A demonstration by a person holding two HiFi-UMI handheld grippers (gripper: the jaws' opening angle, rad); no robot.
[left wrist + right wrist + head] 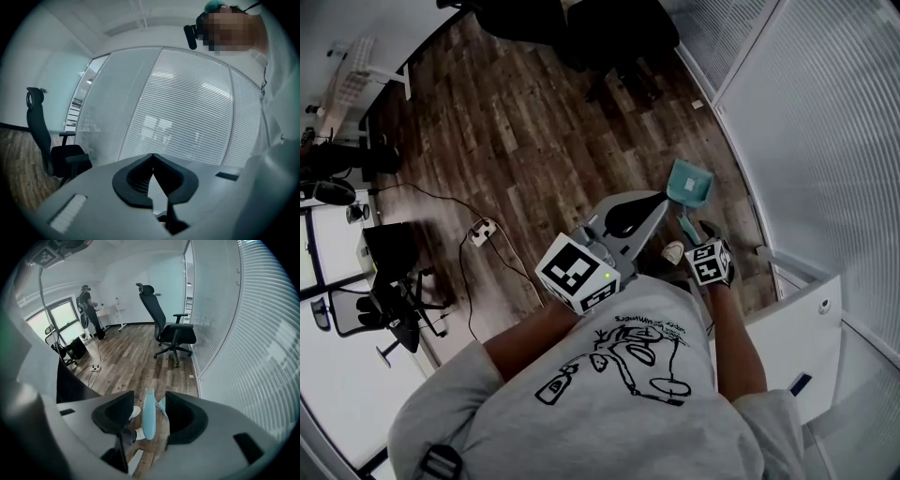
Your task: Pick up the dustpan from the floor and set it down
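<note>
Two large surfaces bound my work area: the wooden floor (516, 131) and the frosted glass wall (825, 141) along its right side. One black office chair (171, 329) stands on the floor near that wall. My left gripper (152, 158) faces the glass wall with its jaws together and nothing between them. My right gripper (149, 394) points steeply down with its jaws apart. The teal dustpan (689, 184) is down at the floor near the glass wall, pan end away from me; its handle passes between the right jaws with no pad pressing on it. One white shoe (134, 411) shows beside the handle. One power strip (481, 228) lies well apart to the left.
</note>
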